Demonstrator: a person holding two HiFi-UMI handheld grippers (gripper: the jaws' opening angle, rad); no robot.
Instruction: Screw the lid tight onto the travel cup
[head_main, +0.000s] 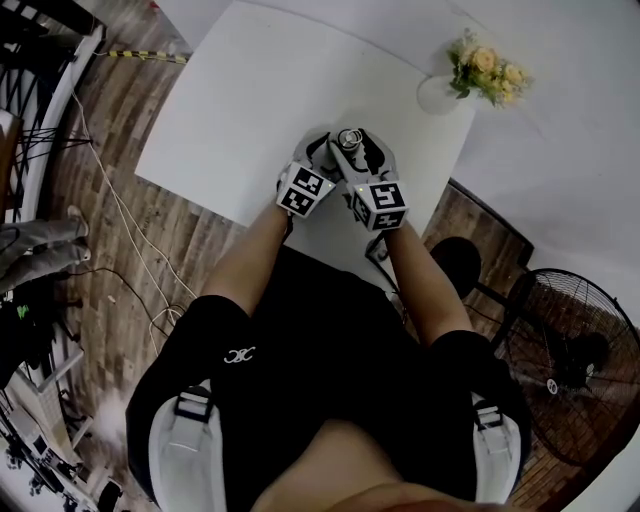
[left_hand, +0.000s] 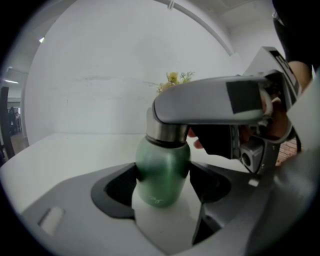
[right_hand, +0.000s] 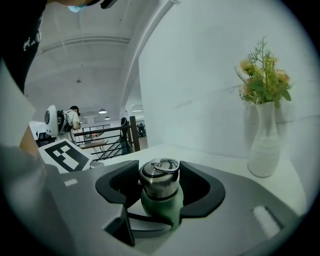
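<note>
A green travel cup (left_hand: 162, 170) stands on the white table (head_main: 250, 100) near its front edge. Its steel lid (right_hand: 159, 175), with a wire ring on top, sits on the cup's mouth. My left gripper (left_hand: 162, 184) is shut on the green body, a pad pressing each side. From the right, my right gripper (right_hand: 160, 182) reaches over it and is shut on the lid, the jaws hugging the steel band (left_hand: 167, 131). In the head view both grippers, left (head_main: 325, 147) and right (head_main: 360, 152), meet at the cup (head_main: 349, 138).
A white vase with yellow flowers (head_main: 445, 90) stands at the table's far right corner, behind the cup (right_hand: 262, 145). A black floor fan (head_main: 575, 365) is at the right on the wooden floor. Cables (head_main: 120, 215) run along the floor at the left.
</note>
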